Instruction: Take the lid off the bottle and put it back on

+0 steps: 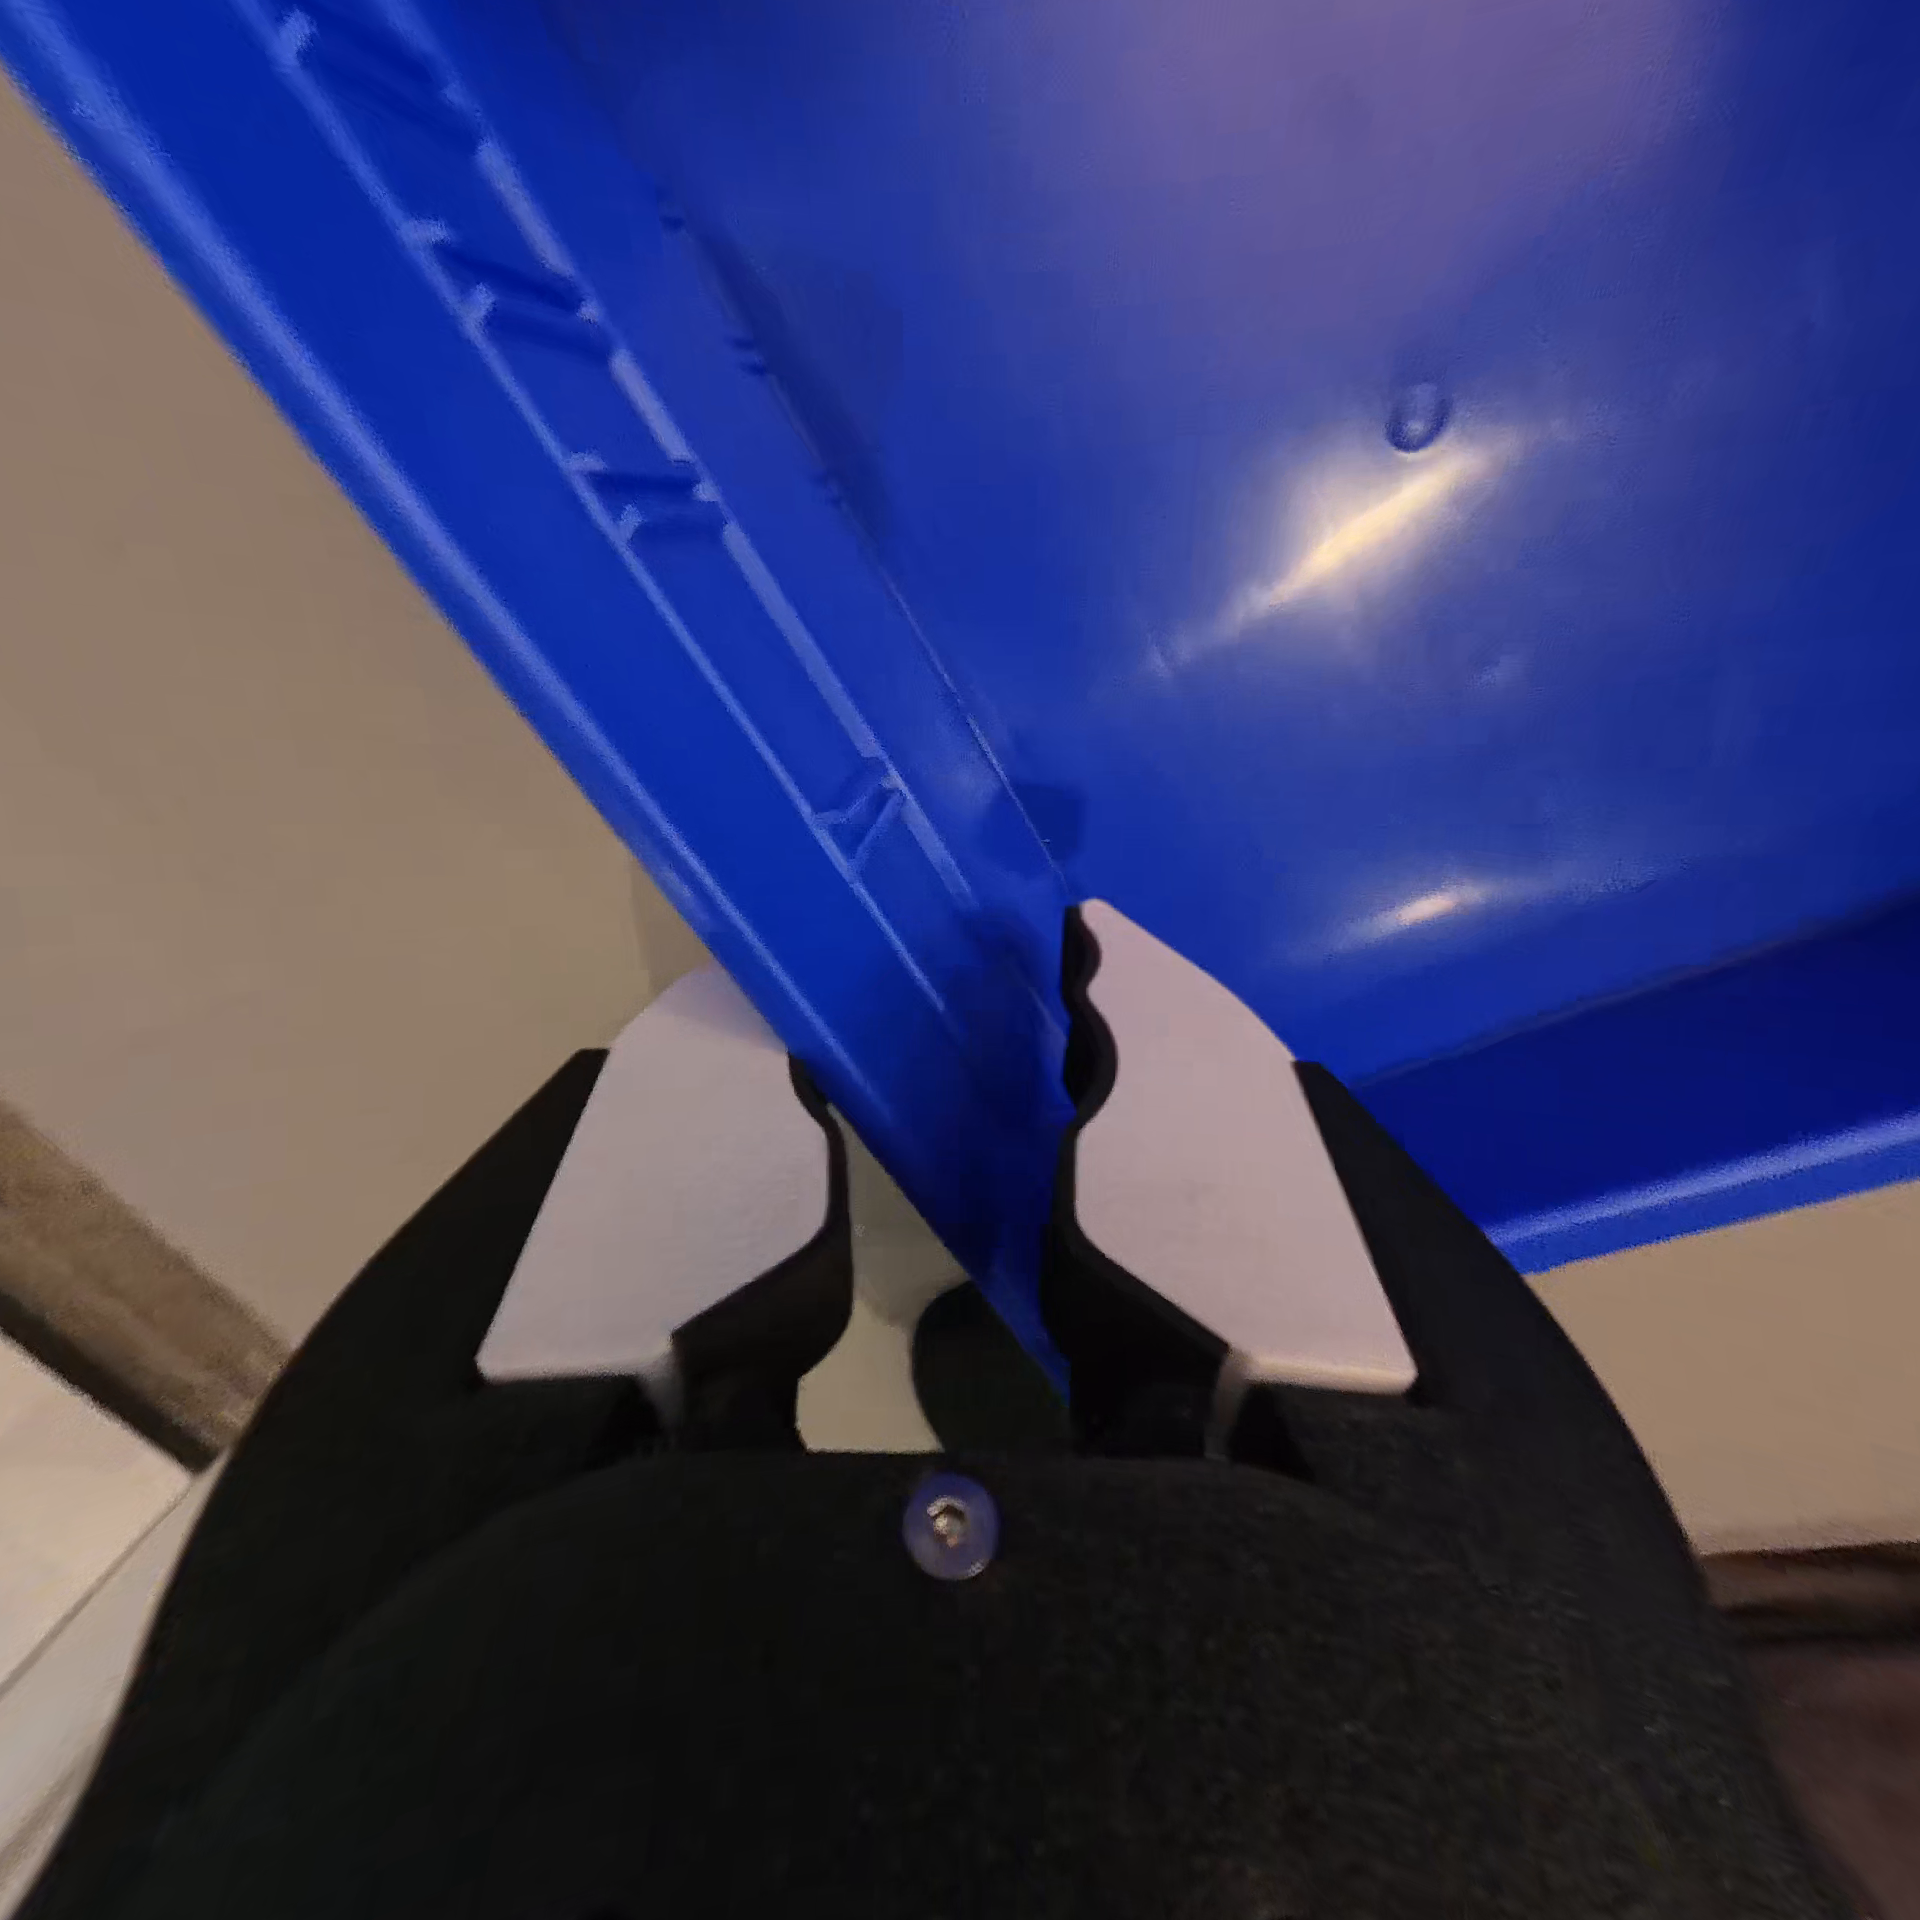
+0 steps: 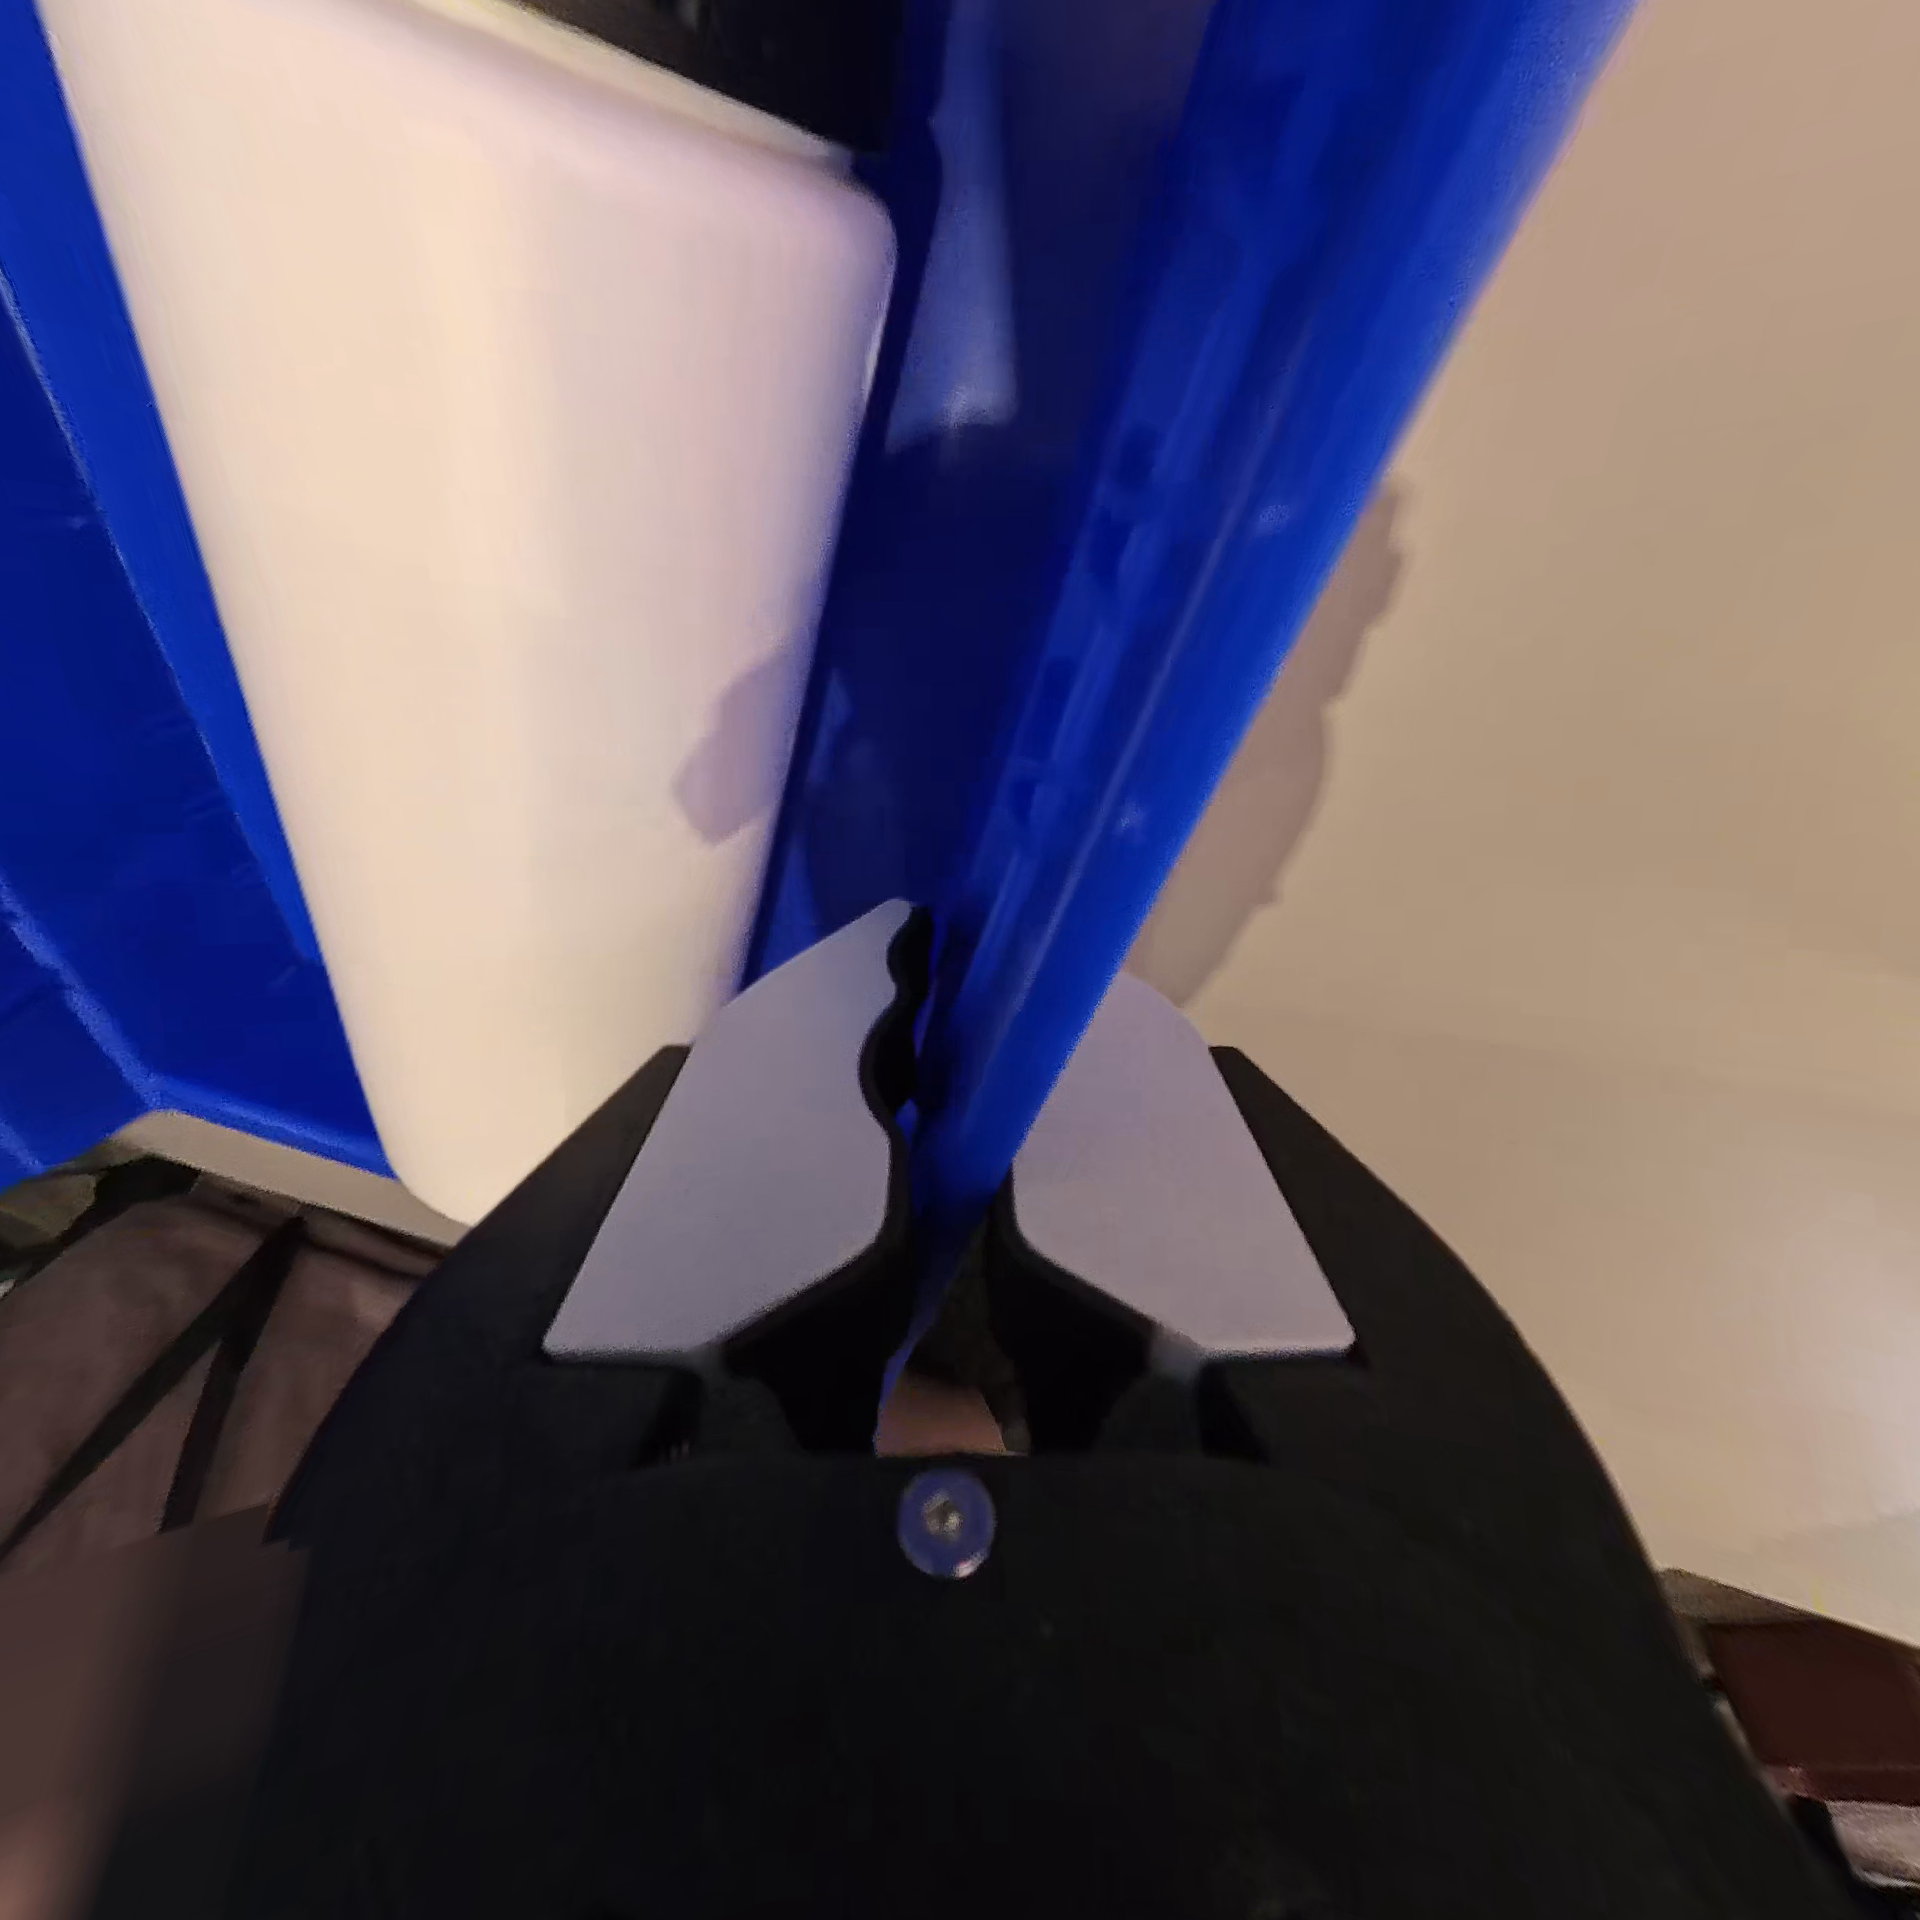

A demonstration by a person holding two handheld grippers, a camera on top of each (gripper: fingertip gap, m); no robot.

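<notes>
Left gripper (image 1: pixel 971 1049) clamped on the ribbed rim of a blue bin (image 1: pixel 1351 312), one finger outside the wall, the other inside against it, wall edge running diagonally up and away to the left. Smooth blue floor of the bin spread wide to the right, bare and glossy there, a low far wall closing it along the lower right. Outside the rim to the left, a pale surface (image 1: pixel 260 779) with open room. Right gripper (image 2: pixel 940 1029) likewise closed on a blue bin (image 2: pixel 1195 468) wall, the thin edge pinched between the two fingers and rising steeply upward. Just left of that wall, inside the bin, a white bottle (image 2: pixel 499 582) lying close along it, its rounded corner near the inner finger; touching or not cannot be told. Little free space between bottle and wall; blue side close on the bottle's far left too. Lid not made out in either view. To the right of the wall, open cream surface (image 2: pixel 1610 831).
</notes>
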